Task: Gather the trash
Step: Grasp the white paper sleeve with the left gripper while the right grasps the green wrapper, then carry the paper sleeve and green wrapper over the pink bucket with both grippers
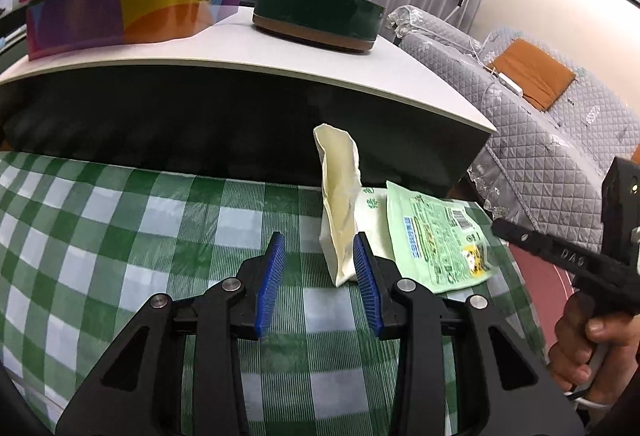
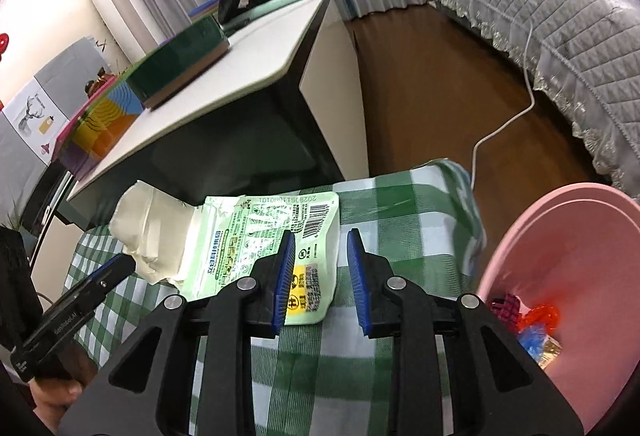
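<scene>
A crumpled cream paper bag (image 1: 338, 196) stands upright on the green checked cloth (image 1: 160, 236). Its lower end rests against the right pad of my left gripper (image 1: 320, 264), whose jaws stand apart with a wide gap beside the bag. A flat green wrapper (image 2: 248, 232) lies next to the cream bag (image 2: 148, 232). My right gripper (image 2: 320, 268) hovers over the wrapper's near corner; that corner lies beside its left pad, unpressed, jaws apart. The wrapper (image 1: 432, 236) and the right gripper (image 1: 560, 256) show at the right of the left wrist view.
A pink basin (image 2: 580, 256) holding red and blue scraps sits at the lower right. Behind the cloth stands a white table (image 1: 240, 52) with a multicoloured box (image 1: 120, 8) and a green round tin (image 1: 320, 12). A grey quilted sofa (image 2: 560, 16) and a white cable (image 2: 504, 124) are to the right.
</scene>
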A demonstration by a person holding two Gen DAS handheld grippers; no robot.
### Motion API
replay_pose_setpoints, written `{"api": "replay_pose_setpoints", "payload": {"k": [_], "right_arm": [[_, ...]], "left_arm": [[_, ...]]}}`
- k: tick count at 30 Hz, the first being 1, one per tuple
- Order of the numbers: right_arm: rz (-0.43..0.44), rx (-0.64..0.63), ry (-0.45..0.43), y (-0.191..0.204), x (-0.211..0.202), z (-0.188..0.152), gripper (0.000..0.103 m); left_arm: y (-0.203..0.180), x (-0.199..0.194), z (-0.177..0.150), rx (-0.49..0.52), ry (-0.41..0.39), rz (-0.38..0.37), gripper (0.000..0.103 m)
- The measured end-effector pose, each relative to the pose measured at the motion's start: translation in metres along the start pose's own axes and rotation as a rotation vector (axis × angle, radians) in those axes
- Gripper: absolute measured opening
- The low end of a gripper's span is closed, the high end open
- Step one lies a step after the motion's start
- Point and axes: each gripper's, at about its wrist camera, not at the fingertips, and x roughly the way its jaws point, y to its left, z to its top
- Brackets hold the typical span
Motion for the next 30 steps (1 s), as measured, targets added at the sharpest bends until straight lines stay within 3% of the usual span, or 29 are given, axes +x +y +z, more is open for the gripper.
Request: {"api": "replay_pose_setpoints", "payload": {"k": [6,8,12,16,30], "right_arm": [[-0.008,-0.011,0.042,0.0,0.017,-0.003,0.026],[-0.006,-0.008,0.048,0.001,0.02,-0.003,0.017],[0.003,-0.033,0.038,0.006,0.017,-0.001,0.011],[0.012,-0.052,0.023,0.012,0.009,-0.002,0.007],[0.007,-0.108,-0.075,0.033,-0.067,0.001,0.001]], "left_arm": [[-0.005,0.011,0.006,-0.002,-0.004,-0.025,0.035],[-0.005,0.014,0.005,-0.004,-0.003,-0.027,0.034],[-0.006,0.015,0.004,0.004,0.009,-0.029,0.017],[-0.007,0.011,0.006,0.001,0.012,-0.024,0.01],[-0.013,-0.037,0.012,0.025,-0.027,0.009,0.009]]}}
